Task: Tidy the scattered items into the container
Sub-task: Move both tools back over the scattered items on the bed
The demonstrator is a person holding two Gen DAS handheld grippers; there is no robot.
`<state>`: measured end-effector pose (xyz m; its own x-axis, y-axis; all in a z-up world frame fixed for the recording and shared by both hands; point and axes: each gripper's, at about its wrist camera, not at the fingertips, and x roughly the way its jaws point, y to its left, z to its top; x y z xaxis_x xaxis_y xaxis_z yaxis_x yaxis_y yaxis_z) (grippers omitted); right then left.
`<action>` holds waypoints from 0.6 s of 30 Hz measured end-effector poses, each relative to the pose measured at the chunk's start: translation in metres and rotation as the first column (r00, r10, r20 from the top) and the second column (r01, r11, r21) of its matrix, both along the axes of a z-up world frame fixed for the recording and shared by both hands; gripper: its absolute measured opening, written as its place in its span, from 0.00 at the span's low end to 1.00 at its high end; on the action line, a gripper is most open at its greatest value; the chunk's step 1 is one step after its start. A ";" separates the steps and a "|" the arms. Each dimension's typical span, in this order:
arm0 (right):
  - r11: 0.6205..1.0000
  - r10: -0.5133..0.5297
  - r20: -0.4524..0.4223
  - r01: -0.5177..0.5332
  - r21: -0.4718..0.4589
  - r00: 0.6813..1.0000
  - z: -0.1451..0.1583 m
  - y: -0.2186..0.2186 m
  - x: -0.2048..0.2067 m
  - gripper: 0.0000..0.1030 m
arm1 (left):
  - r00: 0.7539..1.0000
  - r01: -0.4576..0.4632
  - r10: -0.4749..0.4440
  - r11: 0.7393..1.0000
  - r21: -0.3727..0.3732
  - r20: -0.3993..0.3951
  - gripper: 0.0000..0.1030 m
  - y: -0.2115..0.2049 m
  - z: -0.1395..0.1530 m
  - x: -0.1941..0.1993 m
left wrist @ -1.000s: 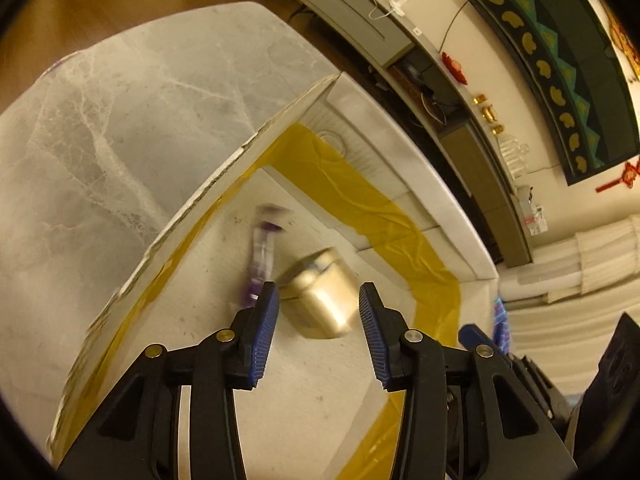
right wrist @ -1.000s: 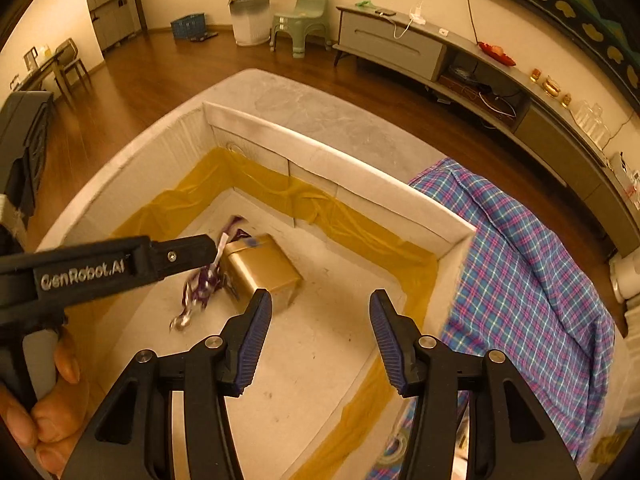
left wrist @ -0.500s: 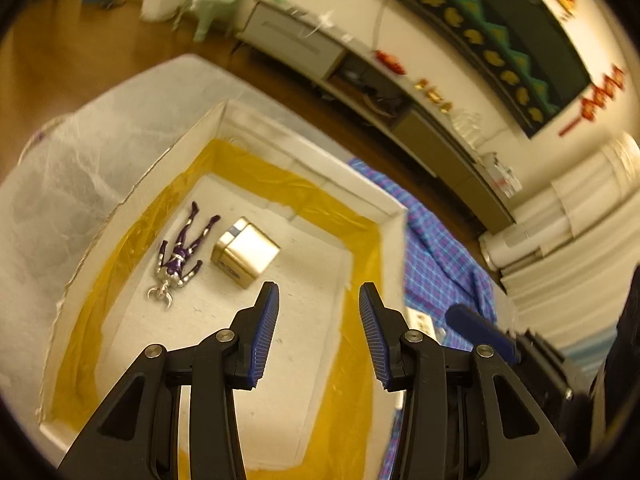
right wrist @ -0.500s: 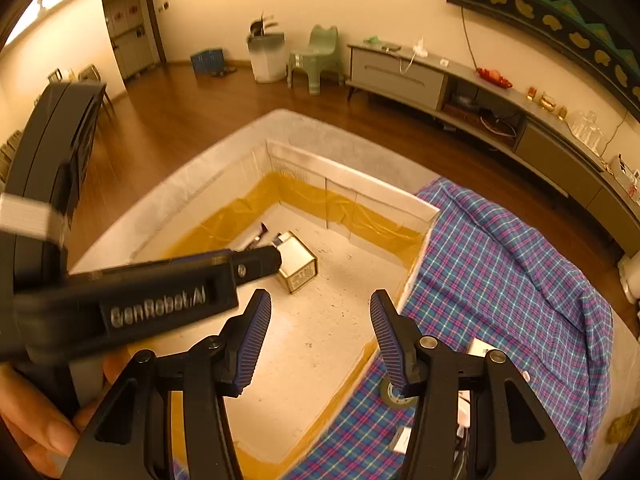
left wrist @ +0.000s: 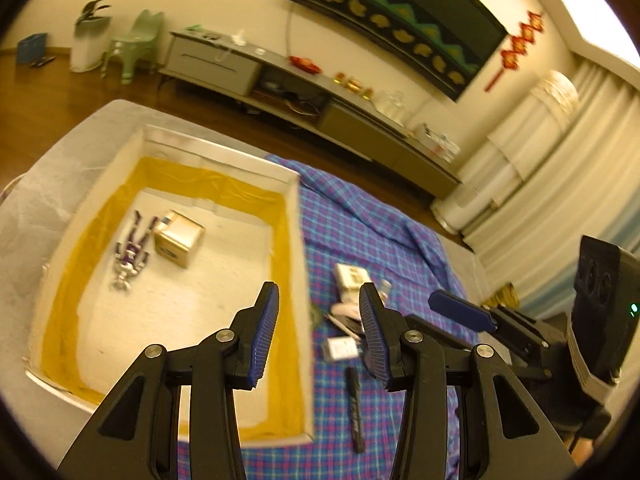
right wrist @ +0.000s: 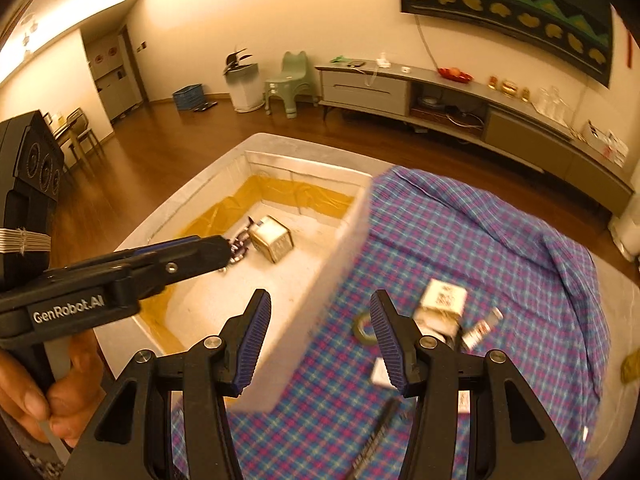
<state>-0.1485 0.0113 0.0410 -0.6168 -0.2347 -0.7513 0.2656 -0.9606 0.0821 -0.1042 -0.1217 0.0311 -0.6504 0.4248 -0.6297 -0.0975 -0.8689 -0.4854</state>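
Just ahead of the empty, open left tool, past the container wall, lies a pen; best pinched mid-barrel, crosswise.

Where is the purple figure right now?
Left wrist view: the purple figure lies inside the box, in its far left part, just left of the gold cube.

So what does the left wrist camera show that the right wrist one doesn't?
Only the left view shows the whole purple figure and the curtains. Only the right view shows the person's hand, the tape roll and the blue crate. Both show the white box, gold cube, plaid cloth and black pen.
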 end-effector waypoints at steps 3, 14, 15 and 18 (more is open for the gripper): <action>0.999 -0.032 0.003 0.032 -0.013 0.999 -0.002 0.020 0.013 0.52 | 0.998 0.063 -0.063 0.998 -0.004 -0.013 0.43 0.018 0.001 0.009; 0.987 -0.151 0.074 0.155 -0.051 0.986 -0.048 0.093 0.049 0.52 | 0.969 0.246 -0.243 0.963 -0.106 0.036 0.46 0.100 -0.022 0.028; 0.986 -0.158 0.080 0.162 -0.047 0.984 -0.054 0.099 0.050 0.52 | 0.968 0.252 -0.248 0.960 -0.120 0.048 0.46 0.106 -0.027 0.027; 0.981 -0.188 0.098 0.192 -0.032 0.977 -0.071 0.116 0.049 0.52 | 0.964 0.262 -0.250 0.953 -0.155 0.089 0.47 0.118 -0.047 0.019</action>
<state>-0.0993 0.1272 -0.0299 -0.5801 -0.1522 -0.8002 0.0682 -0.9880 0.1385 -0.0852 -0.0035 -0.0158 -0.4871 0.4587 -0.7432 -0.2990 -0.8872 -0.3515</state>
